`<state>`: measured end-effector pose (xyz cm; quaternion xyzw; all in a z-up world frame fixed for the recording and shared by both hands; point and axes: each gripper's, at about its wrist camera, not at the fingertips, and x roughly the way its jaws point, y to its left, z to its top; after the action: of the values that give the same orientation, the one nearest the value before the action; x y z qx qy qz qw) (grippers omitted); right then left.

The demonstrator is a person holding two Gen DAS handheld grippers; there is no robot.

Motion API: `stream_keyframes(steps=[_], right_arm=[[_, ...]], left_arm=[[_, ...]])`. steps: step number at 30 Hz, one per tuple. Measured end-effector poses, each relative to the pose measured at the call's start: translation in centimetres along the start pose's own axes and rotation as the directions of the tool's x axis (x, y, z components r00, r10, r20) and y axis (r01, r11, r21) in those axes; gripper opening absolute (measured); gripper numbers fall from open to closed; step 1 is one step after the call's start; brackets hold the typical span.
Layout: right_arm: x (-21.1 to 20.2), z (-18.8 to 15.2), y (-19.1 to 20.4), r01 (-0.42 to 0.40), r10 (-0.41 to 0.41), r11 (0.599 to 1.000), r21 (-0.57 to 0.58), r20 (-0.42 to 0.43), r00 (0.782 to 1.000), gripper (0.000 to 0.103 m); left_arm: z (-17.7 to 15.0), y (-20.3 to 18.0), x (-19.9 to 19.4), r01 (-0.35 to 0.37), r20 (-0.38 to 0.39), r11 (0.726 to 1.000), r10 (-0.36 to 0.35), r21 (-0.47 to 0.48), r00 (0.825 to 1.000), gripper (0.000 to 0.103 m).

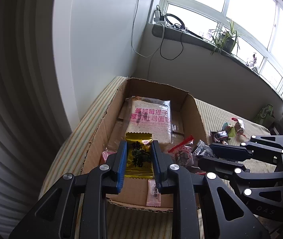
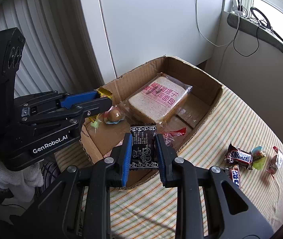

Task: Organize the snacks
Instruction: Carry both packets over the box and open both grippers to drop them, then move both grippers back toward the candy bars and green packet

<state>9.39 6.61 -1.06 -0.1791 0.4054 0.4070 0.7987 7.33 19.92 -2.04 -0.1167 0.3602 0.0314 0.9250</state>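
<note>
Over an open cardboard box (image 1: 99,127) (image 2: 218,99), my left gripper (image 1: 139,145) is shut on a gold candy packet (image 1: 139,157). It hangs above the box's near end. My right gripper (image 2: 143,139) is shut on a black printed snack packet (image 2: 143,151) over the box's near corner. In the right wrist view, the left gripper (image 2: 105,97) enters from the left with the gold packet (image 2: 104,92) peeking past its fingers. The right gripper (image 1: 211,155) shows at the right of the left wrist view. A bagged bread slice (image 1: 151,119) (image 2: 157,99) lies in the box.
The box also holds a red-ended clear candy (image 2: 173,134), a brown jelly cup (image 2: 114,115) and a pink sachet (image 1: 153,193). On the striped cloth (image 2: 231,119), to the right, lie two Snickers bars (image 2: 239,156), a green jelly cup (image 2: 259,157) and a wrapped sweet (image 2: 274,162). A white wall stands behind the box.
</note>
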Motion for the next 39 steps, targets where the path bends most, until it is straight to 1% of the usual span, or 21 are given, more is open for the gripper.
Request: stream_keyframes(steps=[4,6,7,8,9,10,11,16,19,26,28,32,36,39], right_arm=[[0.6,-0.1,0.3,-0.006,0.006,1.0,-0.008,-0.005,1.0,0.025],[0.6,0.0,0.4,-0.004,0.004,1.0,-0.011,0.001,1.0,0.027],[0.5,-0.1,0.4,-0.007,0.007,1.0,-0.01,0.003,1.0,0.031],[0.4,-0.1,0.4,-0.01,0.01,1.0,-0.008,0.005,1.0,0.037],[0.3,-0.1,0.4,-0.008,0.008,1.0,-0.008,0.01,1.0,0.042],[0.1,-0.1,0.3,-0.002,0.002,1.0,-0.006,0.017,1.0,0.048],[-0.2,-0.1,0.3,0.0,0.0,1.0,-0.003,0.025,1.0,0.051],[-1.5,-0.6,-0.8,-0.009,0.008,1.0,0.026,0.047,0.999,0.052],[-2.3,-1.1,-1.6,0.003,-0.005,0.999,0.038,0.056,0.998,0.058],[-4.7,-2.7,-3.6,0.02,-0.025,0.997,0.071,0.071,0.997,0.058],[-5.7,-3.4,-4.6,0.029,-0.035,0.996,0.086,0.078,0.996,0.059],[-7.6,-5.2,-6.8,0.06,-0.07,0.991,0.119,0.08,0.994,0.065],[-9.1,-7.5,-9.4,0.095,-0.105,0.984,0.15,0.062,0.992,0.066],[-9.7,-9.6,-11.1,0.126,-0.133,0.978,0.164,0.032,0.991,0.066]], left_arm=[[0.0,0.2,0.0,-0.003,0.002,1.0,0.003,-0.007,1.0,0.023],[0.1,0.3,0.1,-0.002,0.0,1.0,0.002,-0.014,1.0,0.023],[0.2,0.4,0.1,-0.003,0.0,1.0,0.003,-0.019,1.0,0.026],[0.2,0.4,0.1,-0.004,-0.001,1.0,0.004,-0.022,1.0,0.033],[0.3,0.4,0.1,-0.003,0.0,1.0,0.003,-0.023,1.0,0.036],[0.3,0.5,0.1,-0.005,0.003,1.0,0.006,-0.025,1.0,0.037],[0.3,0.5,0.0,-0.005,0.004,1.0,0.005,-0.027,1.0,0.037],[0.2,0.3,-0.4,-0.004,0.009,0.999,0.004,-0.034,1.0,0.037],[0.2,0.0,-0.8,-0.001,0.014,0.999,0.001,-0.039,1.0,0.037],[0.1,-2.1,-1.7,0.027,0.02,0.999,-0.026,-0.02,0.999,0.037],[0.1,-3.1,-1.8,0.037,0.021,0.999,-0.037,-0.011,0.999,0.037],[-0.1,-5.2,-1.8,0.063,0.019,0.998,-0.063,0.006,0.998,0.037],[-0.3,-7.4,-1.5,0.092,0.004,0.995,-0.092,0.034,0.996,0.037],[-0.5,-9.2,-1.0,0.12,-0.013,0.992,-0.119,0.049,0.993,0.037]])
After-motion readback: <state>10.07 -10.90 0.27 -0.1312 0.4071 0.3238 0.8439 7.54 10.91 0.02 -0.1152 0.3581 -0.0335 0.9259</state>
